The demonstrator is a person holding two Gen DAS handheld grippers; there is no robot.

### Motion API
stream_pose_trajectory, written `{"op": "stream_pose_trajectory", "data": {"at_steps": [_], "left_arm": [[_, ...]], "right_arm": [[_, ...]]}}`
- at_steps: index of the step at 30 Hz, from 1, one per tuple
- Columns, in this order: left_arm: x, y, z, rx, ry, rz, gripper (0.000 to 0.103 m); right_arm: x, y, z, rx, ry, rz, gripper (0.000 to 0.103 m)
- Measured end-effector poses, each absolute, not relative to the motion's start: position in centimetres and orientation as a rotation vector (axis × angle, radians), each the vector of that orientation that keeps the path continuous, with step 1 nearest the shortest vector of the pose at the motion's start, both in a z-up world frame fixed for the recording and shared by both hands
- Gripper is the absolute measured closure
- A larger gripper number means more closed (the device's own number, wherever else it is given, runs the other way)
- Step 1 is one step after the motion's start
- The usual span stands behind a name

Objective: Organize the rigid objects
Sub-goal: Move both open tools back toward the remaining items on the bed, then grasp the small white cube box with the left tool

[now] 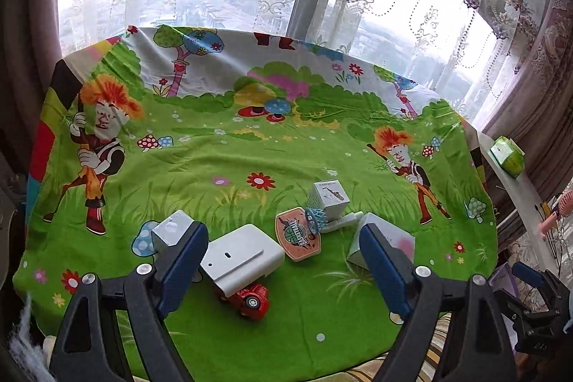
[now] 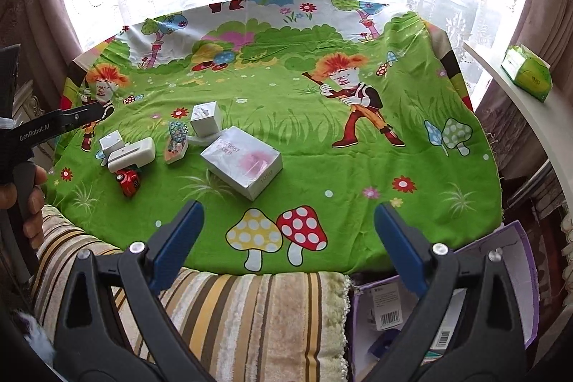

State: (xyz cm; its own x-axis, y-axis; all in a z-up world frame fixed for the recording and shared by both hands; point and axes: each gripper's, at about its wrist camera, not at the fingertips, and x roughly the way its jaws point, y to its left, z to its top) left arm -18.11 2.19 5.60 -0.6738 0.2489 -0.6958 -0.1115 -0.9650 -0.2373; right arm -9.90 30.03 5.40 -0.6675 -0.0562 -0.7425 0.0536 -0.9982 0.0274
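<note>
1. Covering the desk, a green cartoon-print cloth [image 2: 322,145] carries every item in a cluster toward its near left part.
2. Lying flat nearest the right tool, a silver-grey carton [image 2: 241,165] with a pink blotch on top is the largest object.
3. A white rounded device [image 1: 241,260] rests tilted, its near end on a red toy car [image 1: 249,301].
4. A white cube box [image 1: 330,199] printed with a saxophone stands behind an orange basketball backboard toy [image 1: 297,233], whose blue net touches the cube.
5. A small grey box [image 1: 172,231] sits just beside the white device, at the left tool's left finger.
6. The left tool [image 1: 283,271] hovers above the cluster, jaws spread wide, gripping nothing.
7. The right tool [image 2: 286,249] hangs at the cloth's near edge, jaws equally wide, nothing between them, over a striped towel [image 2: 250,317].
</note>
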Motion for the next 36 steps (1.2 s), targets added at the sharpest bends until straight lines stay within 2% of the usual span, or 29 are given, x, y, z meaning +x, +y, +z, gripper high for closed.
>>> {"op": "stream_pose_trajectory", "data": {"at_steps": [9, 17, 19, 23, 30, 36], "left_arm": [[-22.0, -2.5, 4.3, -1.269, -0.289, 2.697, 0.016], [-24.2, -6.2, 0.4, -1.445, -0.361, 2.692, 0.016], [-24.5, -6.6, -0.8, -1.512, -0.415, 2.669, 0.016], [-24.9, -7.5, -2.6, -1.589, -0.663, 2.568, 0.016], [-25.3, -7.8, -4.2, -1.719, -0.904, 2.484, 0.016], [-26.2, -7.8, -4.8, -1.772, -0.939, 2.499, 0.016]], "right_arm": [[-13.4, 23.9, 5.4, 1.213, 0.038, -2.648, 0.004], [-16.5, 18.1, 4.1, 1.218, 0.1, -2.487, 0.001], [-17.1, 16.7, 3.5, 1.222, 0.137, -2.457, 0.001], [-18.1, 14.0, 2.4, 1.207, 0.197, -2.383, 0.001], [-19.7, 10.8, 0.4, 1.195, 0.294, -2.286, 0.001], [-20.6, 9.7, -1.0, 1.192, 0.316, -2.236, 0.001]]}}
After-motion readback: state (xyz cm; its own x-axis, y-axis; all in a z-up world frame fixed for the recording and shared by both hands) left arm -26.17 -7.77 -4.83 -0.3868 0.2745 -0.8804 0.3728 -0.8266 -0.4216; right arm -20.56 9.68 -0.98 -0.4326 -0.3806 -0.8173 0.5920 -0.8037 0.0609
